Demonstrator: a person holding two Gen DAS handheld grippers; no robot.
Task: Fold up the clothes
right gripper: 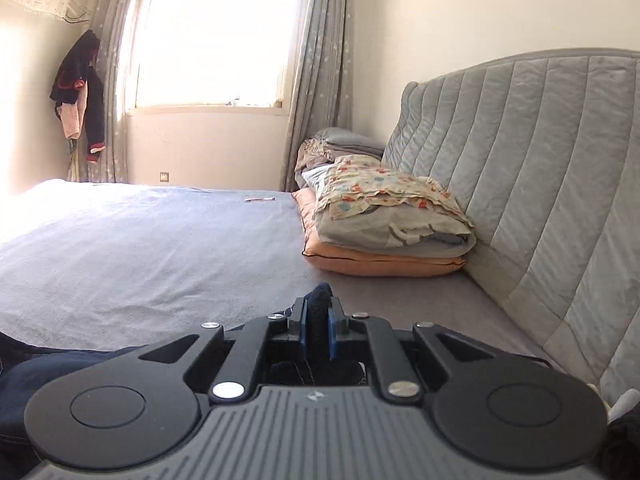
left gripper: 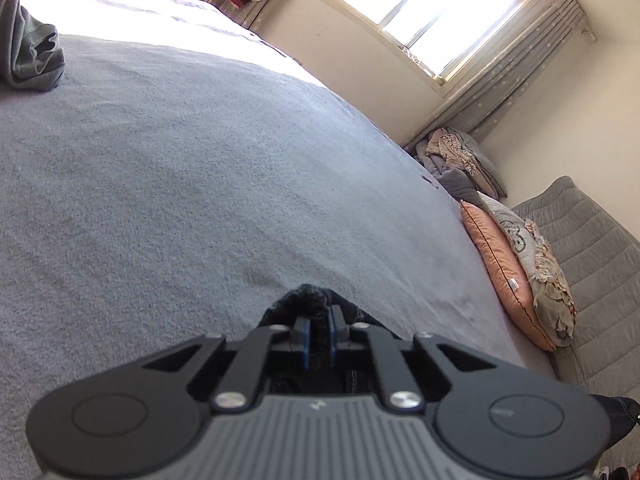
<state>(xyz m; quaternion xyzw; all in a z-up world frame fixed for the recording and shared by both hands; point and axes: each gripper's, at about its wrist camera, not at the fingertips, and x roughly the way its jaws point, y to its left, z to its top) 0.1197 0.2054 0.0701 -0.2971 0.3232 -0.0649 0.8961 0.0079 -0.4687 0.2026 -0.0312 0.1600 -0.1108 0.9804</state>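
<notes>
Both grippers are clamped on dark navy fabric: the left gripper (left gripper: 319, 334) pinches a fuzzy bunched bit of the dark garment (left gripper: 310, 300) low over the grey bed (left gripper: 180, 168), and the right gripper (right gripper: 316, 330) has another bit squeezed between its blue pads. Looks like heavyish stitched denim, soft and floppy, so I'd hold corners or a seam.
</notes>
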